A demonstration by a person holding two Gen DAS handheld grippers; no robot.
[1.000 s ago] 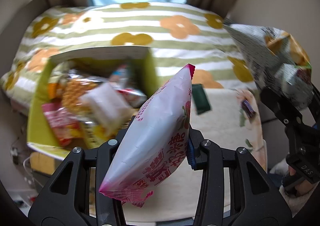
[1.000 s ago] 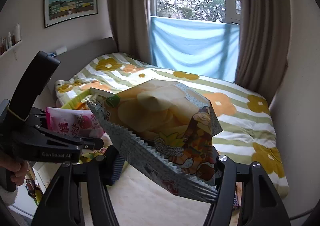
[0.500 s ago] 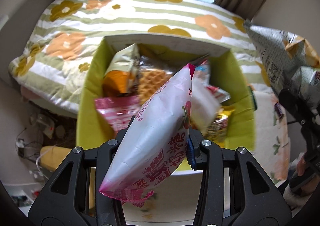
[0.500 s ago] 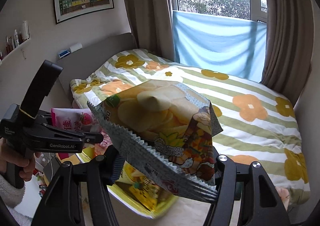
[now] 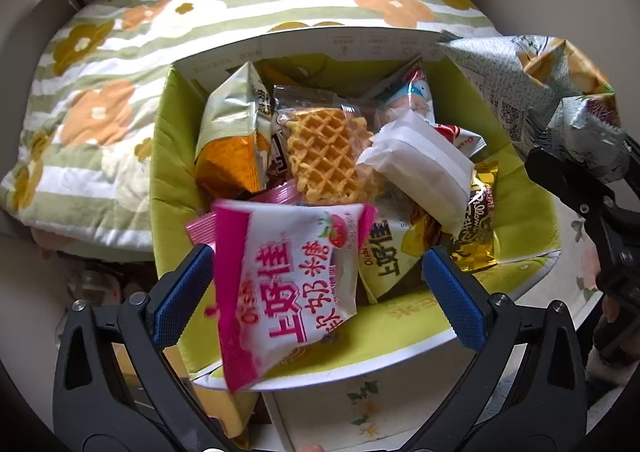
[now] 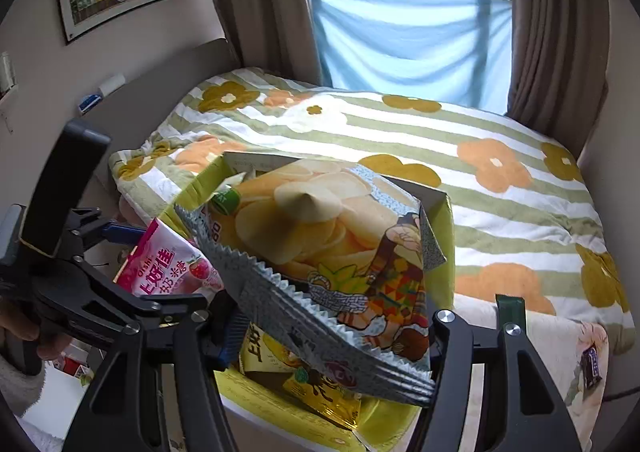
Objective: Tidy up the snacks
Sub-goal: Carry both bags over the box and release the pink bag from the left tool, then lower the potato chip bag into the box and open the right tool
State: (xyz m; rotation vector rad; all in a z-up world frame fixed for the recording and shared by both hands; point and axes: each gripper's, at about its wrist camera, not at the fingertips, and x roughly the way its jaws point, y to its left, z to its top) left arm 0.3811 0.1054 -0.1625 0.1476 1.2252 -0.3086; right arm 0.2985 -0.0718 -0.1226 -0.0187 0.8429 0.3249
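A green cardboard box (image 5: 173, 155) holds several snack packets, among them a waffle packet (image 5: 326, 155). My left gripper (image 5: 316, 288) is open over the box's near edge. A pink and white candy bag (image 5: 284, 284) hangs loose between its blue pads (image 5: 182, 296), blurred and tilted over the box. It also shows in the right wrist view (image 6: 168, 268). My right gripper (image 6: 332, 328) is shut on a silver chip bag (image 6: 320, 252) above the box (image 6: 444, 252). That bag also shows in the left wrist view (image 5: 532, 107).
The box stands on a floral-cloth table (image 5: 352, 412) beside a bed with a striped flower quilt (image 6: 400, 139). A small dark packet (image 6: 592, 366) lies on the table at the right. Window and curtains (image 6: 556, 19) are behind.
My left gripper has opened and let go of the pink bag, which is dropping flat toward the box. Both grippers have moved closer over the box. The right still holds the chip bag.
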